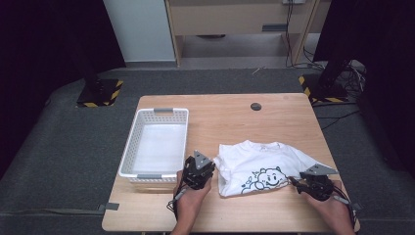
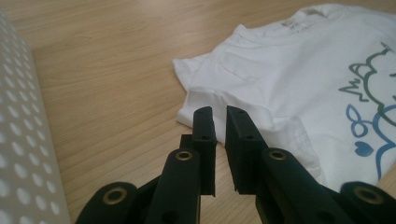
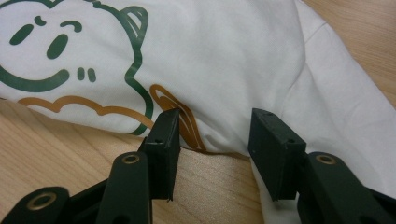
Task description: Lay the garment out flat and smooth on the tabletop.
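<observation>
White cotton T-shirt with a cartoon cloud print (image 1: 259, 169) lies partly folded on the near right part of the light wooden bench (image 1: 235, 117); long axis runs across the bench, left to right, collar toward the far edge, hem toward the person. One sleeve trails out to the right. Print faces up: a green-outlined smiling cloud with blue and orange detail. Left gripper (image 2: 220, 122) sits just beside the shirt's left folded edge, its jaws nearly together with a thin gap and no cloth between them. Right gripper (image 3: 212, 133) is at the shirt's near right edge, jaws apart, straddling the hem; whether the pads press on the fabric I cannot tell. White perforated plastic basket (image 1: 132, 147) stands left of the shirt, just beyond the left gripper, long axis running front to back.
</observation>
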`<act>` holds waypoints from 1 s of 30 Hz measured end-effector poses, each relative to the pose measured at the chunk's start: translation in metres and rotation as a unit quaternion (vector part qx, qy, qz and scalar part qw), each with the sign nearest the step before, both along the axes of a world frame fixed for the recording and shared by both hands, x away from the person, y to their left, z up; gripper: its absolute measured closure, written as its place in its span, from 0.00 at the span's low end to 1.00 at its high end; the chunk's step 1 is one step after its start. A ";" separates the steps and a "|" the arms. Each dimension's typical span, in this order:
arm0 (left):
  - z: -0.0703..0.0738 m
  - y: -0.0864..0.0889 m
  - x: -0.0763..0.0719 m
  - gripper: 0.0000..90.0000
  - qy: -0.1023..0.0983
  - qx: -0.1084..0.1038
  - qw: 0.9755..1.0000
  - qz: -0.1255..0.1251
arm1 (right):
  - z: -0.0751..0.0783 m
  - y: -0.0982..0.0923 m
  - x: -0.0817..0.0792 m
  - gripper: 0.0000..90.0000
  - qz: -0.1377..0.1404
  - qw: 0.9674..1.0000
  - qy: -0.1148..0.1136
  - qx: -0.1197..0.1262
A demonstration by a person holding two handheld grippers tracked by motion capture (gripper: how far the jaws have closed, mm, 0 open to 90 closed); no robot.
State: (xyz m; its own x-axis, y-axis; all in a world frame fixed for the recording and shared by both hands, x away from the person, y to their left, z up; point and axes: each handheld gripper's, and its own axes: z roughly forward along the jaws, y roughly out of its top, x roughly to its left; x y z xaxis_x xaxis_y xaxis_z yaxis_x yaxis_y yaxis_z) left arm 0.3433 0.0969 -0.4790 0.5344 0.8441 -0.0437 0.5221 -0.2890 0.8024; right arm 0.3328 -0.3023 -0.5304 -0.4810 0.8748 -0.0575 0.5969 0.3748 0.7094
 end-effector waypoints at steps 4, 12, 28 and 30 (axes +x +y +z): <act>0.004 -0.001 -0.001 0.90 -0.002 -0.007 1.000 -0.003 | 0.000 0.000 0.000 0.59 -0.001 1.000 0.000 0.000; -0.011 -0.034 0.024 0.64 0.038 0.011 0.999 -0.017 | 0.000 0.000 0.000 0.58 -0.002 1.000 0.000 0.001; -0.024 -0.041 0.043 0.75 0.089 0.032 0.995 -0.020 | 0.000 0.000 0.000 0.57 0.000 1.000 0.002 0.000; -0.017 -0.037 0.039 0.86 0.074 0.031 0.997 -0.022 | 0.000 0.000 0.000 0.57 0.000 1.000 0.002 0.000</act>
